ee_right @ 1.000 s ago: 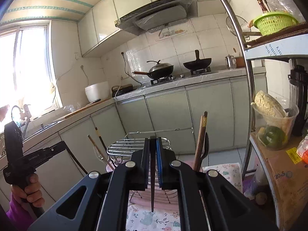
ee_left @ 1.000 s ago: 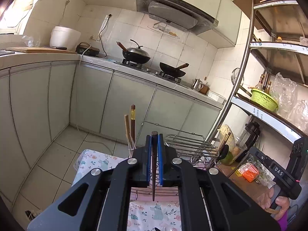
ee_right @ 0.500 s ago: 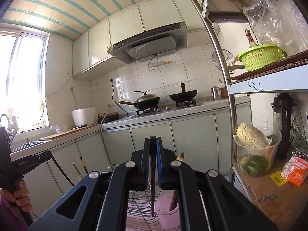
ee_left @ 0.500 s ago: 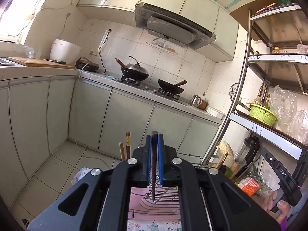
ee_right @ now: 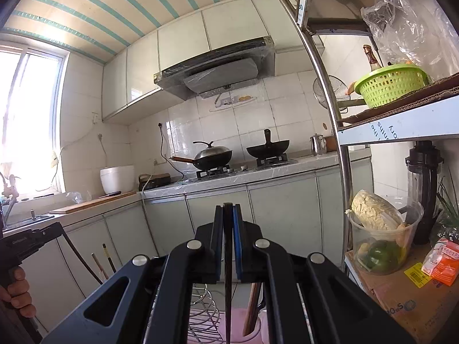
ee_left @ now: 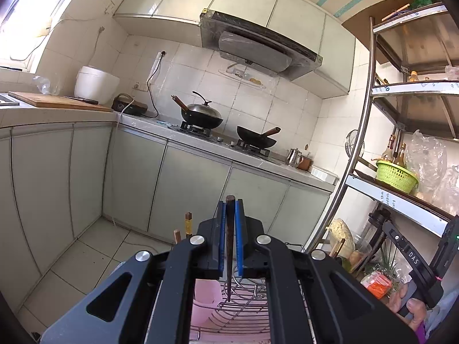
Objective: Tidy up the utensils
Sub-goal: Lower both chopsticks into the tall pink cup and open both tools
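Left gripper [ee_left: 229, 209] pinches a dark chopstick [ee_left: 229, 246] upright between its blue pads, tip hanging over the wire rack [ee_left: 243, 312] below. Right gripper [ee_right: 228, 215] is clamped on a second dark chopstick [ee_right: 228, 272], also upright. Pink cup [ee_right: 243, 328] below the right claw holds brown chopsticks [ee_right: 252, 304], mostly hidden by the gripper body; in the left view the pink cup [ee_left: 203, 301] sits lower left, two stick ends [ee_left: 188, 225] poking up beside the jaws. Further right, a clear tub [ee_right: 384, 246] holds cabbage and greens; a green basket [ee_right: 390, 84] is on the shelf. Compared with a second ago, both views tilt up: floral cloth gone from sight, more ceiling showing.
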{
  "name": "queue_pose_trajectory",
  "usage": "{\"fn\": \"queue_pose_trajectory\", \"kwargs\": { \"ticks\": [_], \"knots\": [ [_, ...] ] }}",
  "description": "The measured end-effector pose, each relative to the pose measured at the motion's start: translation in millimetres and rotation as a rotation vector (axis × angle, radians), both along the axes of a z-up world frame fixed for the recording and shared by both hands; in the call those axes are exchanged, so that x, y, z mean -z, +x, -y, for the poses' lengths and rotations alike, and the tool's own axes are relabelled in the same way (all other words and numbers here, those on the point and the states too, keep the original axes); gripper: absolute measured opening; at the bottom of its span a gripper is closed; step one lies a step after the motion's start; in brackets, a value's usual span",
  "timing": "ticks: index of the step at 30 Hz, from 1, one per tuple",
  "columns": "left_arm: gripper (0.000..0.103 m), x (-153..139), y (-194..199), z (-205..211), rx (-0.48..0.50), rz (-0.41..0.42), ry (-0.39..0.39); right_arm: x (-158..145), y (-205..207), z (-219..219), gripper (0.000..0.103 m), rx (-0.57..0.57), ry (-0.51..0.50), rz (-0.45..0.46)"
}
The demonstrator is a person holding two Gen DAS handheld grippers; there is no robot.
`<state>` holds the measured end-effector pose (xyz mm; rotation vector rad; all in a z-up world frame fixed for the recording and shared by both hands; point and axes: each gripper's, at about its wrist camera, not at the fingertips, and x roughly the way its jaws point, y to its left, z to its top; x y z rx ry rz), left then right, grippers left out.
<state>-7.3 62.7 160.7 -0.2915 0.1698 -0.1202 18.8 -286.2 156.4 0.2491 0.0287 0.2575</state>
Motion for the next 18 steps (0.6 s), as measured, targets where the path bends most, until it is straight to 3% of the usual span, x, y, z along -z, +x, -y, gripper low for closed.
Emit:
{"fn": "queue_pose_trajectory", "kwargs": {
  "ticks": [8,18],
  "knots": [
    [0.005,3,12,-3,-0.032,0.001,0.007,4,17,-5,0.006,0.032,-0.015,0.040],
    [0.005,24,35,1,-0.049,-0.064,0.057,18,39,-11,0.006,0.047,-0.033,0.047]
  ]
}}
